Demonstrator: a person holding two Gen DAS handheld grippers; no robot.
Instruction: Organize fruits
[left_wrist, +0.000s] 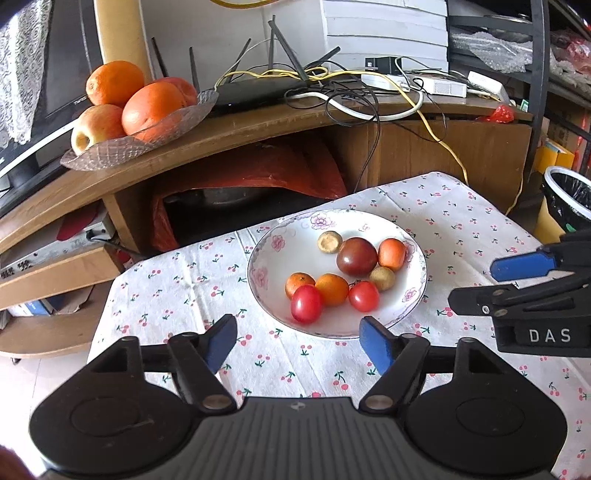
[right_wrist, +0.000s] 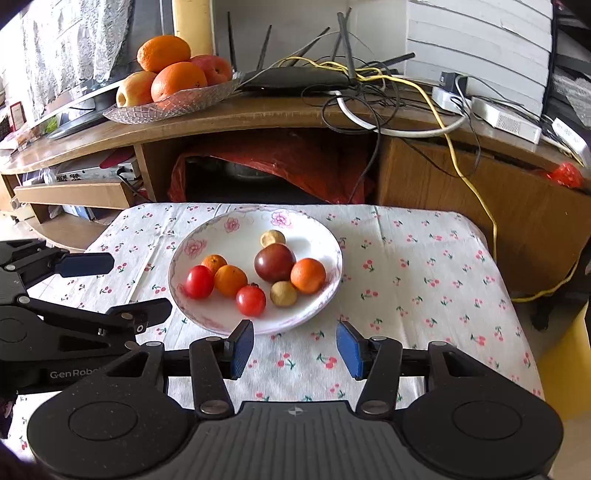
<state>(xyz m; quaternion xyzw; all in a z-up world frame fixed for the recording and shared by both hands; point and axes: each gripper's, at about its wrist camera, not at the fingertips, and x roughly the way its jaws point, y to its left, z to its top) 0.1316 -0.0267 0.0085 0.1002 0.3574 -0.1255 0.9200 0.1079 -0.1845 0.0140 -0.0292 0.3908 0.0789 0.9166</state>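
The plate with the small fruits stands on the desk with the cherry cloth, straight ahead of both tools and a little below them. The left hand-held gripper is spread wide and empty, and its opening faces the red tomato at the near rim, so I judge this hand is nearer to it. The right hand-held gripper is only partly spread, also empty, and it points at the near rim, beside the other red tomato.
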